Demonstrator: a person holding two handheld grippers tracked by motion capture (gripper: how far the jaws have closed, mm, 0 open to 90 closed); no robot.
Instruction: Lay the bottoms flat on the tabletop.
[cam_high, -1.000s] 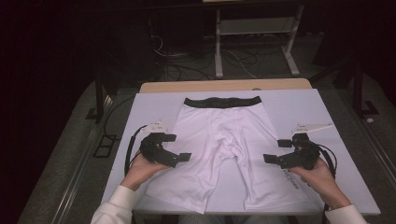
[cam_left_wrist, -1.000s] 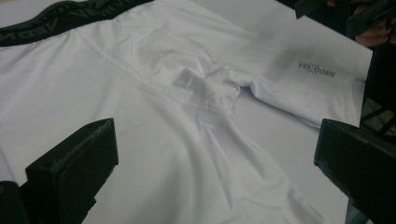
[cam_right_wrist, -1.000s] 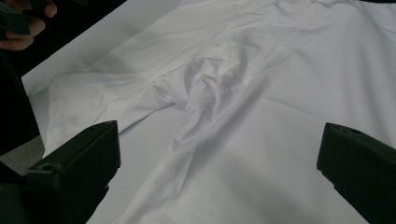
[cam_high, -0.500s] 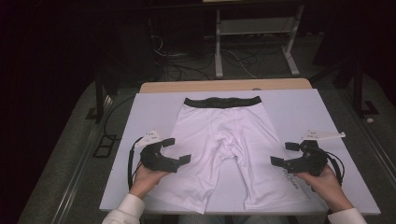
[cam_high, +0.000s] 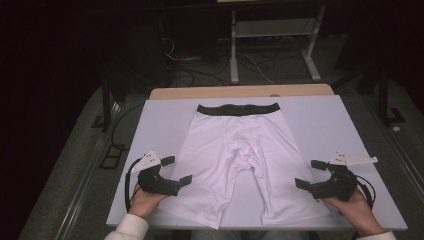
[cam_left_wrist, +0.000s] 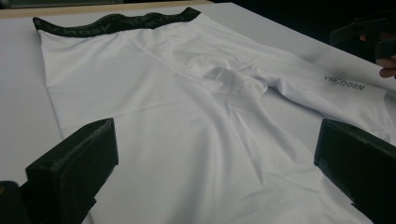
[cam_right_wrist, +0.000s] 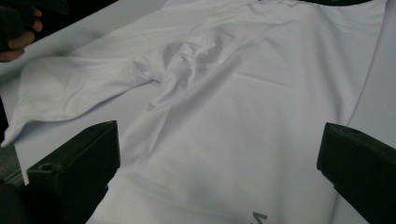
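White compression shorts (cam_high: 235, 160) with a black waistband (cam_high: 238, 108) lie flat in the middle of the frame on a white table (cam_high: 325, 125). The left gripper (cam_high: 176, 171), lower left, and the right gripper (cam_high: 309, 173), lower right, both have jaws spread wide beside the leg hems, pinching nothing.

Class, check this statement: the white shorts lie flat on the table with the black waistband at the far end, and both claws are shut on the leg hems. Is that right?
Not quite. The white shorts do lie flat with the black waistband at the far end, but the left claw and right claw are open and grip nothing. The high view shows this, and each gripper view shows its jaws spread wide over the fabric.
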